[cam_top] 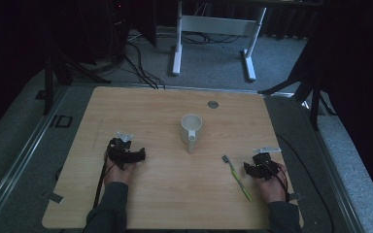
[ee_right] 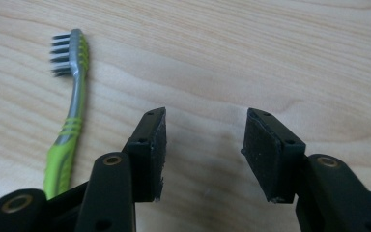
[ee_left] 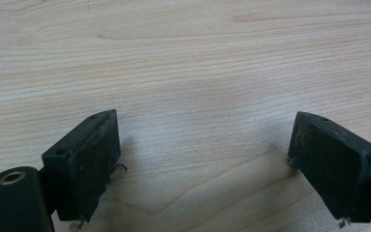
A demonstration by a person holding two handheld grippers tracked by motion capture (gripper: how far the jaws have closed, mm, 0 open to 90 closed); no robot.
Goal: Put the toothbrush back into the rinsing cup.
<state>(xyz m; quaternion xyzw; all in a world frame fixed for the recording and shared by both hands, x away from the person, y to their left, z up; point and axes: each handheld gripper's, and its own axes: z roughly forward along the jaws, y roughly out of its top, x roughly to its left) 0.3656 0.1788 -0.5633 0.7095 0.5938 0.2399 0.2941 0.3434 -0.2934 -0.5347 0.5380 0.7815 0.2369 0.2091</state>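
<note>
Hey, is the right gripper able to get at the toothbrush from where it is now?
Probably yes. The right gripper is open with bare table between its fingers, and the green toothbrush lies flat just beside it with nothing between them. The mug stands well clear.

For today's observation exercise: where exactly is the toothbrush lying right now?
In the high view the toothbrush lies flat on the table, on the right side, just left of the right tool and right of the white mug.
</note>
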